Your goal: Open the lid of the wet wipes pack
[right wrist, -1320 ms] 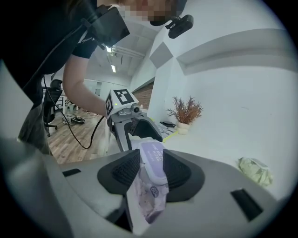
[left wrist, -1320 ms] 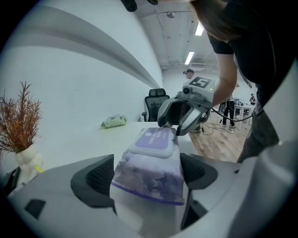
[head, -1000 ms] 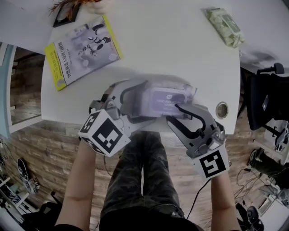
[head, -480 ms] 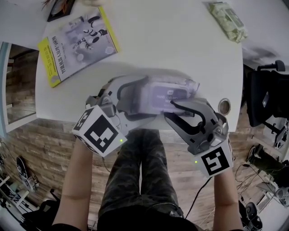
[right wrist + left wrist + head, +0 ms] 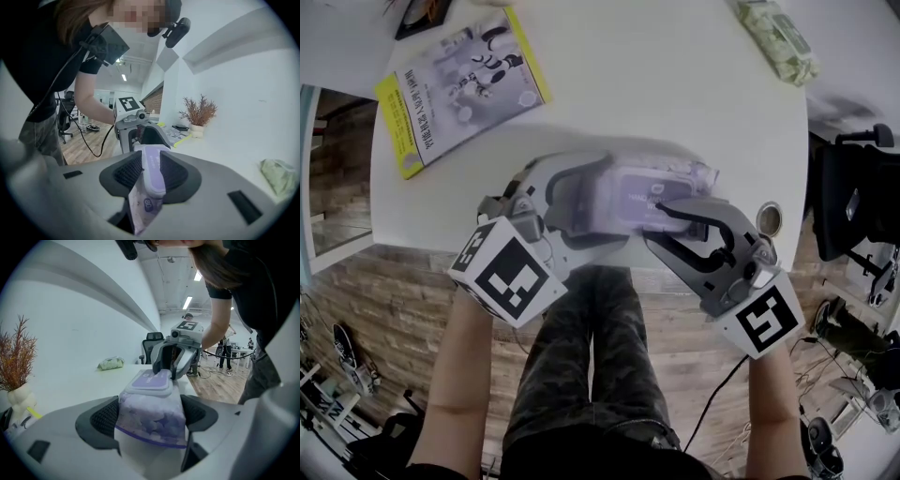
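A purple wet wipes pack (image 5: 649, 192) is held just above the near edge of the white table (image 5: 656, 94). My left gripper (image 5: 602, 202) is shut on the pack's left end; its pads squeeze the film (image 5: 152, 420) behind the lid (image 5: 151, 380). My right gripper (image 5: 661, 225) comes from the right, one finger over the lid and one under the pack. Its jaws have just been closing, and in the right gripper view both pads touch the lid end (image 5: 152, 171) that is between them. The lid lies flat and shut.
A yellow-edged book (image 5: 455, 80) lies at the far left and a green wipes pack (image 5: 778, 42) at the far right corner. A cable grommet (image 5: 767, 218) is by the table's right edge. A vase of dried plants (image 5: 199, 115) stands far back. A black chair (image 5: 853, 202) stands to the right.
The right gripper has rolled a little and its jaws have narrowed onto the lid end. The pack and the left gripper have stayed in place.
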`<action>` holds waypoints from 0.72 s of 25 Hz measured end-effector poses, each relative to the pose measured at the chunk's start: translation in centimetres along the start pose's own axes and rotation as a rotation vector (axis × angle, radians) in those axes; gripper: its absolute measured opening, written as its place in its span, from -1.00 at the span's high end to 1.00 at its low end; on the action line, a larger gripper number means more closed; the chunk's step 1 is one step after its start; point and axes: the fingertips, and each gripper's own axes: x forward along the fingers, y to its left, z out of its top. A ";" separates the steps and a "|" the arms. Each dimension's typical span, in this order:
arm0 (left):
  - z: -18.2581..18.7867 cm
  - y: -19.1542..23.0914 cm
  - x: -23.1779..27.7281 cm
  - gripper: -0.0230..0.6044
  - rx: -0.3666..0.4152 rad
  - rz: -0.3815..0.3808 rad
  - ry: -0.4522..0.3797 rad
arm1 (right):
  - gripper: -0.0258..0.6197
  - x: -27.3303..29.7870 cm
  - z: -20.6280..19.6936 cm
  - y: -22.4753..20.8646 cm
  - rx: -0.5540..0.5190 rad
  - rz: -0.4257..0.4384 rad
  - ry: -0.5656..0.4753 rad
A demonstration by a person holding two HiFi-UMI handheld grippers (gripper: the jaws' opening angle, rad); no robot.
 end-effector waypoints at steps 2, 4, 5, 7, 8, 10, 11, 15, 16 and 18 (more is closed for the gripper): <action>0.0 0.0 0.0 -0.41 0.000 0.000 0.000 | 0.51 0.0 0.1 -0.1 0.040 0.013 -0.012; 0.0 0.0 0.0 -0.41 -0.003 -0.002 -0.002 | 0.51 -0.1 0.2 -0.2 0.072 0.027 -0.023; 0.0 0.0 0.0 -0.41 -0.004 -0.002 -0.003 | 0.51 -0.1 0.2 -0.3 0.085 0.033 -0.029; 0.1 0.0 0.0 -0.41 -0.007 -0.003 -0.005 | 0.51 -0.2 0.4 -0.5 0.104 0.040 -0.042; 0.1 0.0 0.0 -0.41 -0.008 -0.003 -0.006 | 0.51 -0.1 0.4 -0.5 0.110 0.042 -0.049; 0.1 0.0 0.0 -0.41 -0.009 -0.003 -0.006 | 0.51 -0.2 0.5 -0.5 0.117 0.047 -0.059; 0.1 0.0 0.0 -0.41 -0.010 -0.003 -0.005 | 0.51 -0.2 0.5 -0.5 0.122 0.051 -0.062; 0.0 0.0 0.1 -0.41 -0.009 0.000 -0.001 | 0.51 -0.5 1.1 -0.9 0.176 0.067 -0.117; 0.0 0.0 0.1 -0.41 -0.009 0.001 0.000 | 0.52 -0.4 1.2 -0.9 0.161 0.065 -0.117; 0.0 0.0 0.2 -0.41 -0.008 0.002 0.002 | 0.51 -0.3 0.9 -0.7 0.135 0.057 -0.094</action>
